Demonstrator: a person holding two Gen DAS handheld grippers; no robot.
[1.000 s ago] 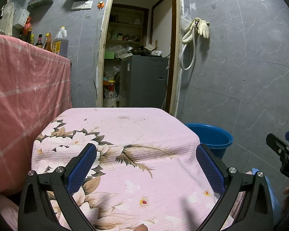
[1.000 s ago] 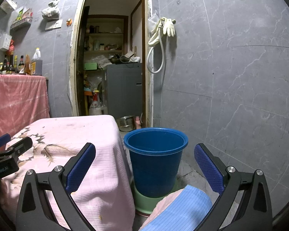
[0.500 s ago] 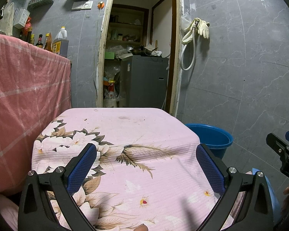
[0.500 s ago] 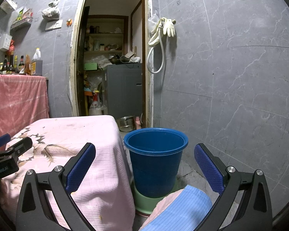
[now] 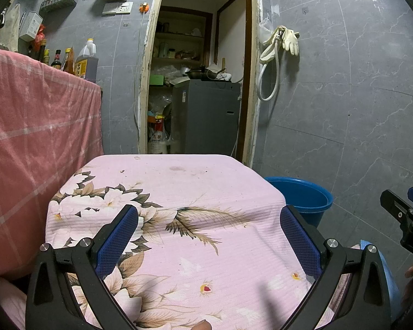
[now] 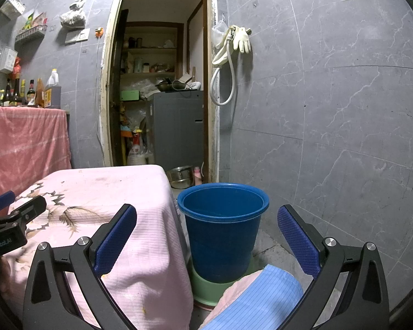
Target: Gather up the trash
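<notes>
Over the counter draped in pink floral-print cloth (image 5: 179, 220), the left hand-held gripper (image 5: 206, 236) hovers with its blue-padded fingers (image 5: 118, 236) spread wide and nothing between them. Only tiny crumbs and a faint stain mark the cloth toward twelve o'clock in the left wrist view; no distinct piece of trash can be made out on it.

At two o'clock from the left hand-held gripper, past the counter's right edge, sits the round blue plastic bucket (image 6: 223, 228) — the right wrist view shows it standing upright on a pale green plastic base (image 6: 203, 286), just beside the hanging cloth. What its inside holds cannot be told. The right hand-held gripper (image 6: 206, 236) points straight at it, fingers likewise wide apart and gripping nothing.

At six o'clock below the bucket in the right wrist view lies a fold of blue-striped fabric with a pink edge (image 6: 261, 297). At nine o'clock a taller surface under a pink checked cloth (image 5: 35, 137) carries dark glass bottles (image 6: 16, 90) — beyond, at twelve o'clock, an open doorway shows a grey metal cabinet (image 5: 206, 115). Pale rubber gloves (image 6: 241, 40) hang on the grey tiled wall.
</notes>
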